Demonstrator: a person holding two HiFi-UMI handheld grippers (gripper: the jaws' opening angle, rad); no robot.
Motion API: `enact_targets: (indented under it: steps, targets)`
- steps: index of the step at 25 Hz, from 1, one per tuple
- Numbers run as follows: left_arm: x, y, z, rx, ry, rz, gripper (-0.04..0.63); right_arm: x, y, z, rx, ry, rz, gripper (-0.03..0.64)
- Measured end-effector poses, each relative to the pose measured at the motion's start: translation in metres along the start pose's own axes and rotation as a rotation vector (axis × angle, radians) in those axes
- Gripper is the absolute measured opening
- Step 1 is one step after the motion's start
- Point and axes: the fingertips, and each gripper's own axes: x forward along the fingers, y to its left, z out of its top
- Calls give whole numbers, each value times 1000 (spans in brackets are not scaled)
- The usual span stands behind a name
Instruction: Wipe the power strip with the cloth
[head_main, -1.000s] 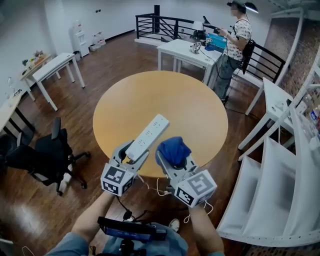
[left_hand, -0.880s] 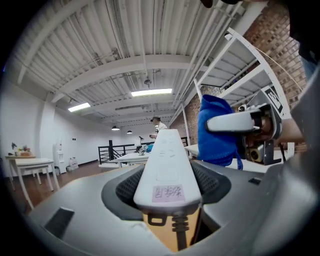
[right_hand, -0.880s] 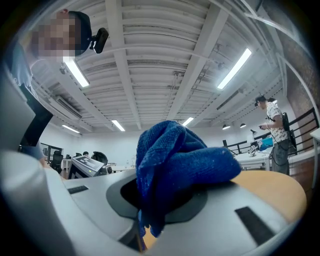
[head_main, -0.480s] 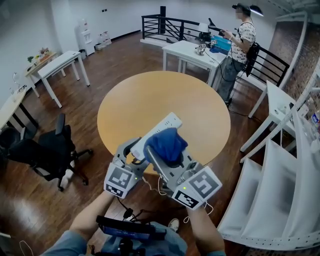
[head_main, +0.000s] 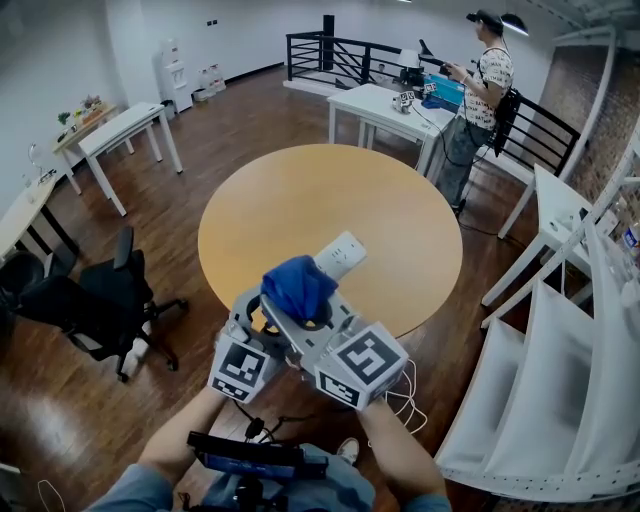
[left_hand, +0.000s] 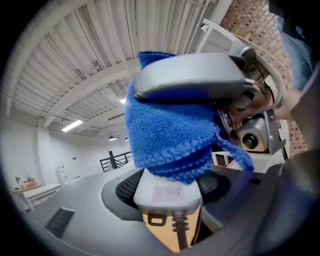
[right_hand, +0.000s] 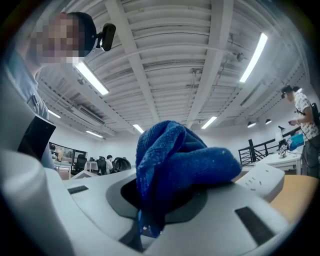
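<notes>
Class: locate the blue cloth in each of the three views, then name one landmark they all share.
Head view: cloth lower centre, on the power strip.
Left gripper view: cloth at centre, above the strip's corded end.
Right gripper view: cloth at centre, between the jaws.
Shared landmark: the white power strip.

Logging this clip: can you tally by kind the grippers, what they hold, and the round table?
Power strip: 1
Cloth: 1
Grippers: 2 (left gripper, right gripper)
Table: 1
Total: 5
</notes>
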Motion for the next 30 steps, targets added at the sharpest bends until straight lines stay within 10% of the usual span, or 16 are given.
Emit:
enact_targets:
  steps: [30]
  targets:
    - [-26, -8, 13, -7, -23, 1, 288, -63, -111, 80, -167, -86, -307, 67]
